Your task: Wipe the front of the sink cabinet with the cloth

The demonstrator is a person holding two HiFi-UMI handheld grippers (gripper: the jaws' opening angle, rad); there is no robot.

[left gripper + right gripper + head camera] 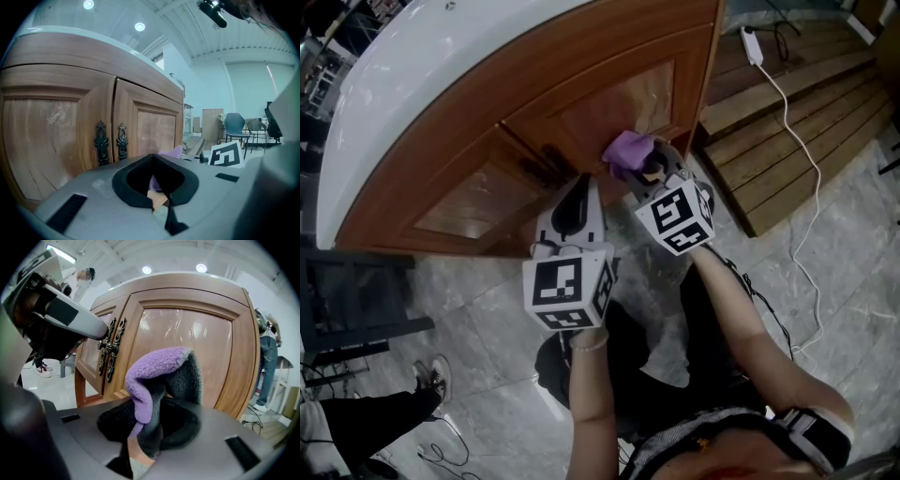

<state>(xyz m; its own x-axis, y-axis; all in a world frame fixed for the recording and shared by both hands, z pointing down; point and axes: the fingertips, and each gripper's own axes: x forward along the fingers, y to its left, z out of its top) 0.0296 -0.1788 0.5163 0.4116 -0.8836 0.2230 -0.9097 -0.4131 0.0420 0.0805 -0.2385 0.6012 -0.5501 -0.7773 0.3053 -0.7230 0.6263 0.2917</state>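
Purple fleecy cloth (157, 371) faced the brown wooden cabinet door (197, 343) ahead of my right tongs (150, 427), which clamped it bunched; left tongs (153, 180) closed, empty.

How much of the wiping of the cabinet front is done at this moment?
Done: the right hand-held gripper is shut on the purple cloth. In hand: the purple cloth is at the right door, contact unclear. Remaining: no wiped area shows, so probably both doors, the left door included. The left hand-held gripper is shut, empty.

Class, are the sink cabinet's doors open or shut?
Shut: both doors lie flush, their edges meeting between the two dark handles.
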